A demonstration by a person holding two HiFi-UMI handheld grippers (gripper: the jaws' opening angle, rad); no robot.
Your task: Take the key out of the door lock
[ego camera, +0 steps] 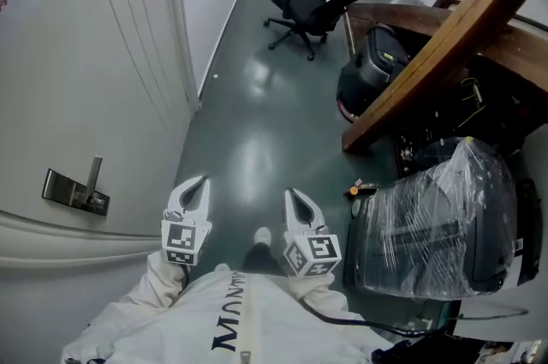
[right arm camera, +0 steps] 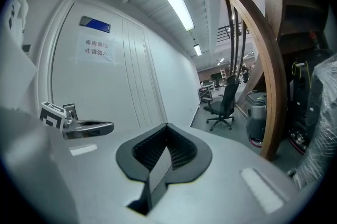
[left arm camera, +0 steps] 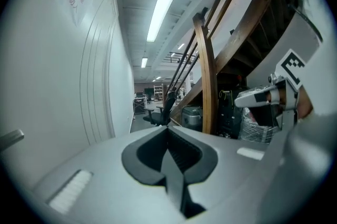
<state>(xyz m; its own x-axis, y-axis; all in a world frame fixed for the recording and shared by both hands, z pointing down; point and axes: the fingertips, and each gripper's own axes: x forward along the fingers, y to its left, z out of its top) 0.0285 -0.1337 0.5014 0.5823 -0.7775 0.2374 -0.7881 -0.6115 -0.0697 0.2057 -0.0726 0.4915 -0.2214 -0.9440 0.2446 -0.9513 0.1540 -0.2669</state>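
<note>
The white door [ego camera: 94,54] fills the left of the head view. Its metal handle [ego camera: 92,176] sticks out from a dark lock plate [ego camera: 75,191]. I cannot make out a key there. My left gripper [ego camera: 201,180] and right gripper [ego camera: 289,193] hang side by side close to my body over the floor, to the right of the handle and apart from it. Both are shut with nothing between the jaws, as the left gripper view [left arm camera: 168,128] and right gripper view [right arm camera: 166,125] show. The handle's tip [left arm camera: 10,138] peeks in at the left edge.
A black office chair [ego camera: 312,7] stands farther along the dark green floor. A slanted wooden stair beam [ego camera: 445,45], a black machine [ego camera: 377,62] and a plastic-wrapped bundle [ego camera: 445,217] crowd the right side. A paper sign [right arm camera: 98,49] hangs on the door.
</note>
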